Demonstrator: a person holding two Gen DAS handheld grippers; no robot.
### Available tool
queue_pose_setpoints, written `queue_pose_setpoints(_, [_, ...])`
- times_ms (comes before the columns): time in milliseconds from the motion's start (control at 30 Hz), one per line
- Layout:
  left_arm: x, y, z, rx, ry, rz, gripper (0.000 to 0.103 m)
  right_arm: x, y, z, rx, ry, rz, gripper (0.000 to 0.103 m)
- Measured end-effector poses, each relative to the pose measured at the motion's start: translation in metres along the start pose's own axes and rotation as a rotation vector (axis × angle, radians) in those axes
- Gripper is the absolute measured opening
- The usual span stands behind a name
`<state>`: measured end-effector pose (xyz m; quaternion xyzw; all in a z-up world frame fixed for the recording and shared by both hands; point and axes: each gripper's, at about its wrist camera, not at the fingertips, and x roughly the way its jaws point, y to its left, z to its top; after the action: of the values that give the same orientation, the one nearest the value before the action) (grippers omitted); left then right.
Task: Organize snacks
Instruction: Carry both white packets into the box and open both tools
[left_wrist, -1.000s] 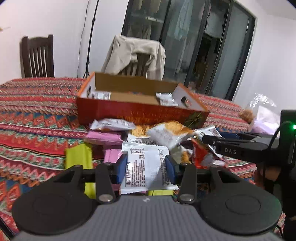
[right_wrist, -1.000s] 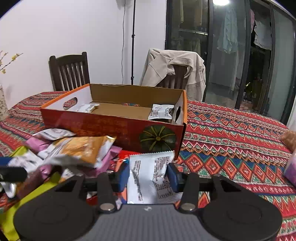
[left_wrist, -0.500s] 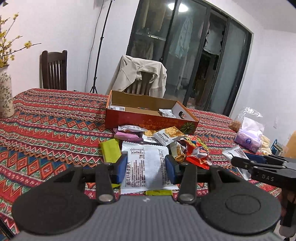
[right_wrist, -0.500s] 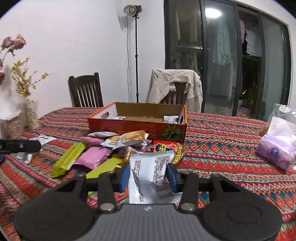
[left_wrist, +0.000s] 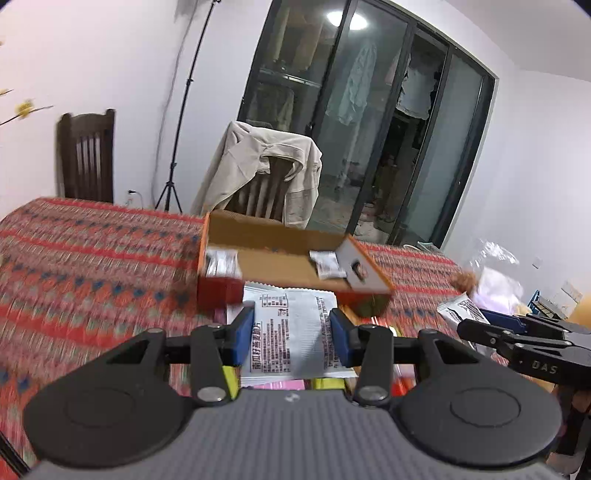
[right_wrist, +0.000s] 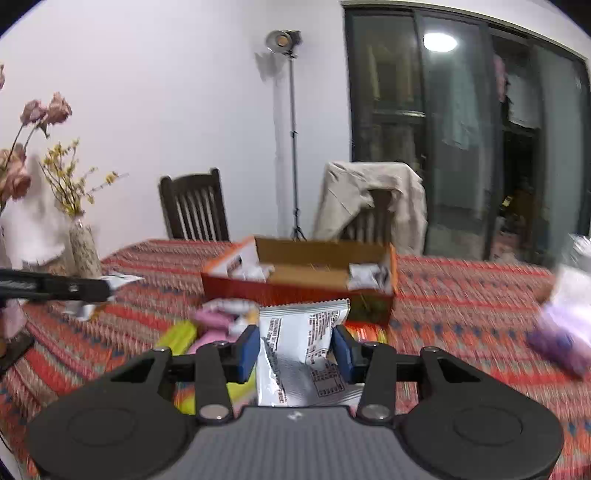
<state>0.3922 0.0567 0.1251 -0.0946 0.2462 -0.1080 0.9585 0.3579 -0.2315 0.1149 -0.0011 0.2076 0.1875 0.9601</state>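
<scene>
So both hands are loaded and we're mid-carry. Starting on the left: the left tongs (left_wrist: 291, 334) are clamped on a white snack packet (left_wrist: 290, 328), blue pads (left_wrist: 242, 334) pressing its two side edges, packet held flat and up off the tabletop (left_wrist: 92, 258). Straight ahead of it sits the open orange cardboard box (left_wrist: 291, 266), with a few white packets already lying at its left and right ends — the middle of the floor looks bare.

Over on the right, the right tongs (right_wrist: 295, 349) are gripping a second white packet (right_wrist: 301, 343) the same way, though this one is crumpled and sagging a bit. From this view the leftover pile (right_wrist: 207, 325) — pink, yellow-green, red wrappers — lies on the tabletop just in front of the box.

My read: this is the transport step, two packets heading for the box. Next move needs each packet carried over the near wall and above the floor before letting go — staggered, I'd guess, so the tongs don't bump each other.
</scene>
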Motion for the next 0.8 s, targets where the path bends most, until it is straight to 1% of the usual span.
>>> queue_pose_setpoints(33, [0.018, 0.004, 0.016, 0.004, 0.007, 0.009, 0.045, 0.011, -0.005, 0.012, 0.006, -0.004, 0.017, 0.043])
queue_pose_setpoints(100, [0.063, 0.012, 0.050, 0.003, 0.050, 0.011, 0.045, 0.041, -0.016, 0.040, 0.016, -0.004, 0.049, 0.042])
queue_pose_setpoints(167, [0.107, 0.020, 0.074, -0.016, 0.081, 0.048, 0.045, 0.078, -0.026, 0.071, 0.021, 0.012, 0.079, 0.042])
queue_pose_setpoints(233, [0.154, 0.028, 0.094, -0.015, 0.115, 0.062, 0.045, 0.119, -0.038, 0.099, 0.052, 0.040, 0.101, 0.043])
queue_pose_setpoints(267, [0.177, 0.030, 0.101, -0.008, 0.123, 0.091, 0.045, 0.143, -0.043, 0.111, 0.060, 0.059, 0.104, 0.043])
queue_pose_setpoints(300, [0.203, 0.033, 0.107, 0.008, 0.134, 0.115, 0.045, 0.167, -0.048, 0.122, 0.056, 0.075, 0.086, 0.043])
queue_pose_setpoints(367, [0.245, 0.044, 0.114, -0.010, 0.180, 0.127, 0.045, 0.213, -0.055, 0.136, 0.041, 0.116, 0.054, 0.043])
queue_pose_setpoints(400, [0.266, 0.048, 0.117, -0.001, 0.203, 0.123, 0.045, 0.238, -0.062, 0.141, 0.055, 0.146, 0.043, 0.043])
queue_pose_setpoints(500, [0.317, 0.059, 0.119, 0.024, 0.249, 0.175, 0.045, 0.305, -0.077, 0.145, 0.089, 0.240, 0.026, 0.043])
queue_pose_setpoints(567, [0.344, 0.067, 0.119, 0.026, 0.277, 0.199, 0.045, 0.350, -0.087, 0.140, 0.117, 0.316, 0.019, 0.043])
queue_pose_setpoints(633, [0.364, 0.069, 0.116, 0.047, 0.311, 0.204, 0.045, 0.389, -0.092, 0.132, 0.117, 0.375, -0.008, 0.043])
queue_pose_setpoints(700, [0.376, 0.069, 0.111, 0.083, 0.340, 0.224, 0.046, 0.415, -0.093, 0.124, 0.123, 0.421, -0.020, 0.043])
queue_pose_setpoints(800, [0.390, 0.069, 0.099, 0.156, 0.385, 0.256, 0.048, 0.441, -0.095, 0.112, 0.133, 0.472, -0.031, 0.045])
